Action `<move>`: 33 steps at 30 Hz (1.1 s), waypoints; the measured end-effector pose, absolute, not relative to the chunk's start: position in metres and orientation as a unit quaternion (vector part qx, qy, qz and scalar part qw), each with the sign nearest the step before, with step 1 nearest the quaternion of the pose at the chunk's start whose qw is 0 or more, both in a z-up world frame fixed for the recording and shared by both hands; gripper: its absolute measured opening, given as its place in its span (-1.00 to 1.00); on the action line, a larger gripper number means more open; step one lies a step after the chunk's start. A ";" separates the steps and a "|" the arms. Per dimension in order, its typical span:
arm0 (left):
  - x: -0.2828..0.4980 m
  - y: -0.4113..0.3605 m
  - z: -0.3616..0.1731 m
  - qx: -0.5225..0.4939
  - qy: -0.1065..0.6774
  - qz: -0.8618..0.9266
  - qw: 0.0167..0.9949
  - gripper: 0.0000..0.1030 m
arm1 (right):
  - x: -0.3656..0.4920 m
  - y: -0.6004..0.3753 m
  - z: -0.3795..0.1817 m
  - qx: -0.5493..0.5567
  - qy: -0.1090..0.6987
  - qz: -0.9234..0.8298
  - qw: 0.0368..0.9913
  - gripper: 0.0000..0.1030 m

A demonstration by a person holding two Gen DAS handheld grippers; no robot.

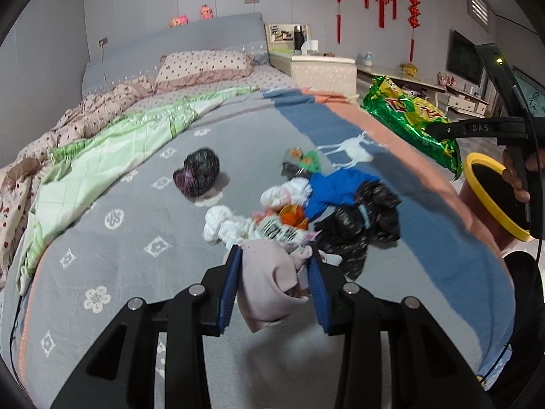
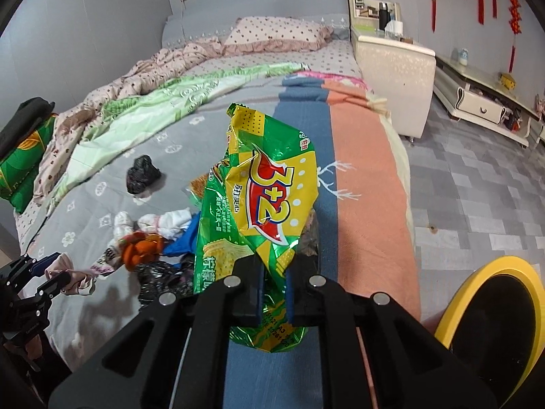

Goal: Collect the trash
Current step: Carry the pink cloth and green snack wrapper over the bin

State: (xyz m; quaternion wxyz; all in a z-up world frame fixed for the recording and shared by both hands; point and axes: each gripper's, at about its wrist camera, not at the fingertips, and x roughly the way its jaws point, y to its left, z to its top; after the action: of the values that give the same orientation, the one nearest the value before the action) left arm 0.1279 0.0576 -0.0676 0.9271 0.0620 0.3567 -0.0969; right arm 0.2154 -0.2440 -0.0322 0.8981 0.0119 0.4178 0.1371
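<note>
My left gripper [image 1: 272, 255] is shut on a pale pink crumpled wrapper [image 1: 269, 286], held just above the bed; it also shows in the right wrist view [image 2: 73, 277]. My right gripper [image 2: 272, 269] is shut on a green and yellow snack bag [image 2: 262, 194], held above the bed's right edge; the bag also shows in the left wrist view [image 1: 408, 116]. A trash pile lies on the bed: white tissues [image 1: 224, 225], an orange scrap [image 1: 293, 214], a blue bag [image 1: 337, 191], black bags [image 1: 361, 228]. A dark balled bag [image 1: 199, 172] lies apart. A yellow-rimmed bin [image 2: 490, 303] stands at the right.
The bed has a grey patterned blanket [image 1: 136, 204], a green quilt [image 1: 112, 146] and a pink spotted duvet and pillow [image 1: 204, 66] at the back. A cream nightstand [image 2: 391, 64] and a low cabinet [image 2: 483, 102] stand right of the bed, over a tiled floor [image 2: 477, 187].
</note>
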 end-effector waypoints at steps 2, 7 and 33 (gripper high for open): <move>0.122 0.052 -0.057 0.064 0.347 -0.101 0.930 -0.31 | 0.207 -0.249 -0.022 0.014 0.408 0.138 0.902 -0.83; 0.116 0.039 -0.036 0.066 0.327 -0.107 0.937 -0.31 | 0.190 -0.259 0.000 0.022 0.390 0.142 0.909 -0.83; 0.134 -0.091 0.049 0.061 0.266 -0.185 0.944 -0.30 | 0.132 -0.380 0.088 0.044 0.328 0.083 0.940 -0.83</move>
State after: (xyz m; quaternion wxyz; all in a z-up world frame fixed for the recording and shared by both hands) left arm 0.1337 -0.0906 0.0487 0.9440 0.0610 0.2660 -0.1852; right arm 0.1322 -0.3796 0.0882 0.9401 0.0443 0.3277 0.0831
